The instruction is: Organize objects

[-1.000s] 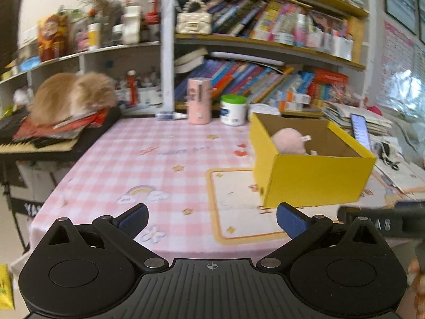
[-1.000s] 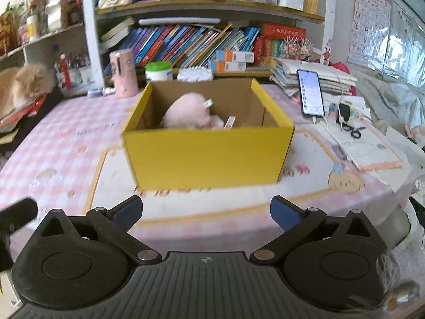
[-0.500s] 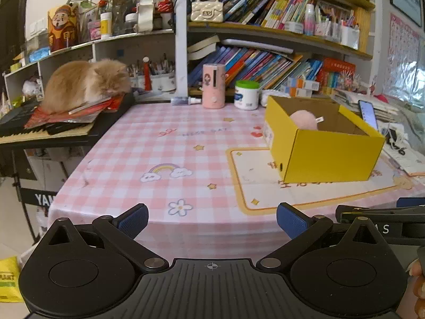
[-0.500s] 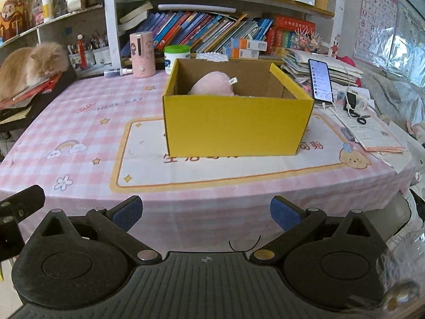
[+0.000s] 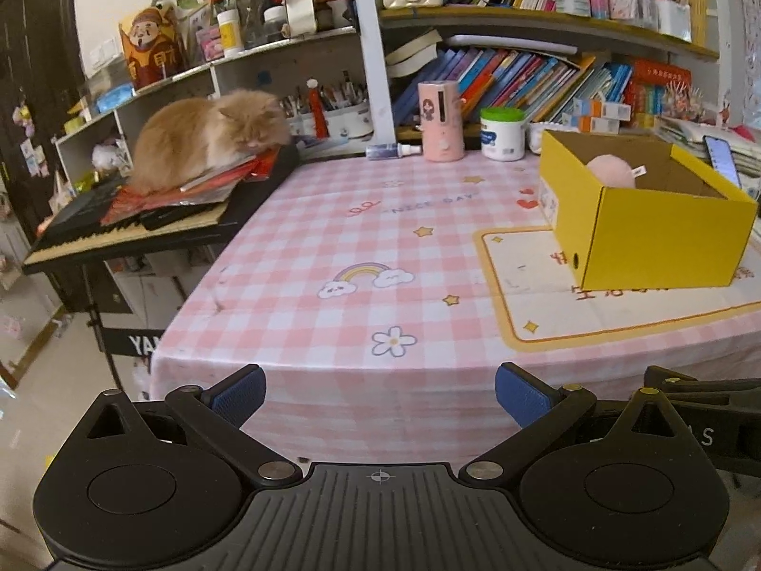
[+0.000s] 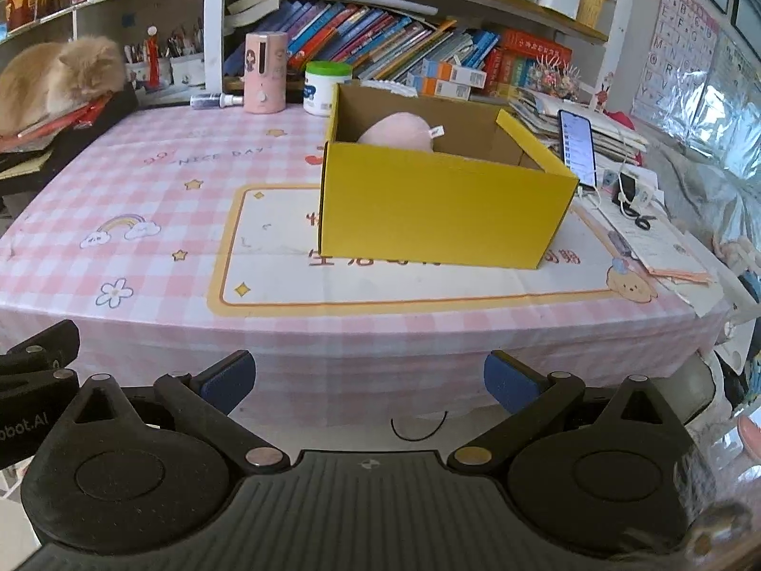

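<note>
A yellow cardboard box [image 5: 661, 247] [image 6: 442, 209] stands open on the pink checked tablecloth [image 5: 361, 247] [image 6: 157, 200], right of the middle. A pink plush toy [image 5: 611, 170] [image 6: 399, 131] with a white tag lies inside it; the box walls hide what else is in there. My left gripper [image 5: 379, 395] is open and empty, held off the table's front edge. My right gripper [image 6: 370, 380] is open too, empty, below and in front of the box. Each gripper shows at the edge of the other's view.
An orange cat [image 5: 204, 138] [image 6: 57, 76] lies on papers over a keyboard [image 5: 123, 233] left of the table. A pink dispenser [image 5: 441, 121] [image 6: 265, 72], a white jar [image 5: 502, 133] [image 6: 326, 88] and a small bottle [image 5: 392, 150] stand along the back. A phone [image 6: 576, 145] leans at right.
Both grippers have pulled back from the table, so the box looks smaller and farther and the table's front edge has come into view. Both stay open and empty.
</note>
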Tool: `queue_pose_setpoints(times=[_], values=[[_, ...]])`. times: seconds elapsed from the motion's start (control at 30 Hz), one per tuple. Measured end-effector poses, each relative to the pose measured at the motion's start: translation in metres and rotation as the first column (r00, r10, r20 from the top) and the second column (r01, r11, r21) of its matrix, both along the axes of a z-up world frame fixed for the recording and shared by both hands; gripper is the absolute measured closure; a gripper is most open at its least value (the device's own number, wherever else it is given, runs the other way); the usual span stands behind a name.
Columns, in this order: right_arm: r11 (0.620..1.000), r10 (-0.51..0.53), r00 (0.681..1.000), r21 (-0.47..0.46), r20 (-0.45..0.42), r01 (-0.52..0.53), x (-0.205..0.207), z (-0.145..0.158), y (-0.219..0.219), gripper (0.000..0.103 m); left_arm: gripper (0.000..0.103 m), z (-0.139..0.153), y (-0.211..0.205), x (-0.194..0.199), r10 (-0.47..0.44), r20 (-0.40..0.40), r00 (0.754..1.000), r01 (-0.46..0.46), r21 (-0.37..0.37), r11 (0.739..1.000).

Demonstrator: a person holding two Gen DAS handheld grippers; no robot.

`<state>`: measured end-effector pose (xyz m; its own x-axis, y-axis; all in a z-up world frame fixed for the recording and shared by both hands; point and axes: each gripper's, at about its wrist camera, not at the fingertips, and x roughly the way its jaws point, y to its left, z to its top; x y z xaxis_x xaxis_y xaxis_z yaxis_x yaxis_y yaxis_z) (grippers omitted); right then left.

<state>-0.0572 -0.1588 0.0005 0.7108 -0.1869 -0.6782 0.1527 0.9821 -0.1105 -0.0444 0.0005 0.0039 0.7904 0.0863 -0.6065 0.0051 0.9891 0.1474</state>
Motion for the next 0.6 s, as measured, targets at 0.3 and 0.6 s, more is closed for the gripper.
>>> queue_pose_setpoints(times=[0.3, 0.6], values=[[1.0, -0.011, 1.0, -0.016, -0.027, 0.011, 0.0012, -0.0042, 0.0063, 0.0, 0.0, -0.0034, -0.0005, 0.0011, 0.008, -0.003, 1.0, -0.008, 0.047, 0.999], [0.999, -0.025, 0.998, -0.037, -0.049, 0.023, 0.0042, -0.0073, 0.0095, 0.0, 0.0, -0.005, -0.0021, 0.0032, 0.006, -0.014, 1.0, -0.005, 0.062, 0.998]])
